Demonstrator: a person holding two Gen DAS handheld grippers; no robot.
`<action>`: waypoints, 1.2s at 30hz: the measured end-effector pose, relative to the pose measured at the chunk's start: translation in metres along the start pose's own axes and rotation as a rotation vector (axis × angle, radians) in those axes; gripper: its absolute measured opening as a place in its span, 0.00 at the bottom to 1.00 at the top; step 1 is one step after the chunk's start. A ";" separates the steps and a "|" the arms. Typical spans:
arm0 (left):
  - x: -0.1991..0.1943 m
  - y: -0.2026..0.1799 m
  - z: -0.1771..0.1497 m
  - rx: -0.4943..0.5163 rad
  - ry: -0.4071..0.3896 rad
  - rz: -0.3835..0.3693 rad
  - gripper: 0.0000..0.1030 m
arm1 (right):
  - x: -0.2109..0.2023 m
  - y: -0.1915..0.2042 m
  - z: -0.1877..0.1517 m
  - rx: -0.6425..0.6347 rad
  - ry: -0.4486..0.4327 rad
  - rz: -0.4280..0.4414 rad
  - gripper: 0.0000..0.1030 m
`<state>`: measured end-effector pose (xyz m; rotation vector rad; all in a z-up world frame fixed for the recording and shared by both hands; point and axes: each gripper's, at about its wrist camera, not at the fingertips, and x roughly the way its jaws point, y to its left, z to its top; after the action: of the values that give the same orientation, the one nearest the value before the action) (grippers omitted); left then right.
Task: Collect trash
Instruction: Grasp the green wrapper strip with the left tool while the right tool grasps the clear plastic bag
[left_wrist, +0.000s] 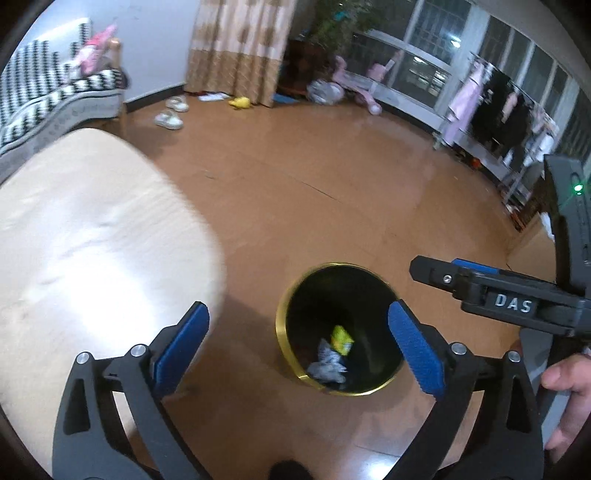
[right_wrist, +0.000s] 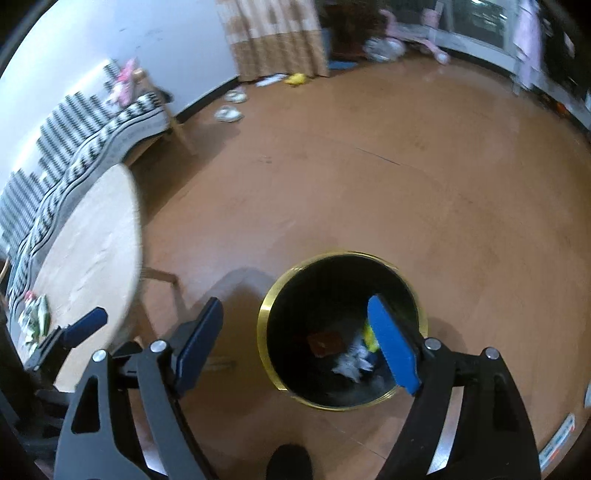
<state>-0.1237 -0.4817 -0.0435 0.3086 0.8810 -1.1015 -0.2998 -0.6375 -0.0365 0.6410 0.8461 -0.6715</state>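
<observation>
A black trash bin with a gold rim (left_wrist: 281, 328) stands on the brown floor, seen from above. Inside lie a yellow wrapper (left_wrist: 341, 339) and crumpled white paper (left_wrist: 327, 365). My left gripper (left_wrist: 299, 332) is open and empty, above the bin's left side. In the right wrist view the bin rim (right_wrist: 264, 325) holds the white paper (right_wrist: 351, 363), a yellow piece (right_wrist: 369, 334) and a red-brown packet (right_wrist: 327, 341). My right gripper (right_wrist: 295, 332) is open and empty above the bin. Its body also shows in the left wrist view (left_wrist: 498, 295).
A round beige table (left_wrist: 85, 236) is on the left; it also shows in the right wrist view (right_wrist: 92, 236) with green and white trash (right_wrist: 35, 321) at its near edge. A patterned sofa (right_wrist: 74, 155), shoes (left_wrist: 170, 118) and a clothes rack (left_wrist: 498, 110) line the room.
</observation>
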 end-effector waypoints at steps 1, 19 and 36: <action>-0.012 0.011 0.000 -0.011 -0.013 0.019 0.92 | 0.001 0.011 0.001 -0.013 -0.002 0.012 0.76; -0.297 0.351 -0.174 -0.475 -0.083 0.622 0.92 | 0.018 0.423 -0.088 -0.646 0.129 0.427 0.76; -0.332 0.407 -0.275 -0.543 0.022 0.590 0.92 | 0.051 0.554 -0.191 -1.020 0.176 0.320 0.62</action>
<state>0.0483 0.0863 -0.0491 0.1105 0.9877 -0.2936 0.0517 -0.1659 -0.0444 -0.1034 1.0812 0.1496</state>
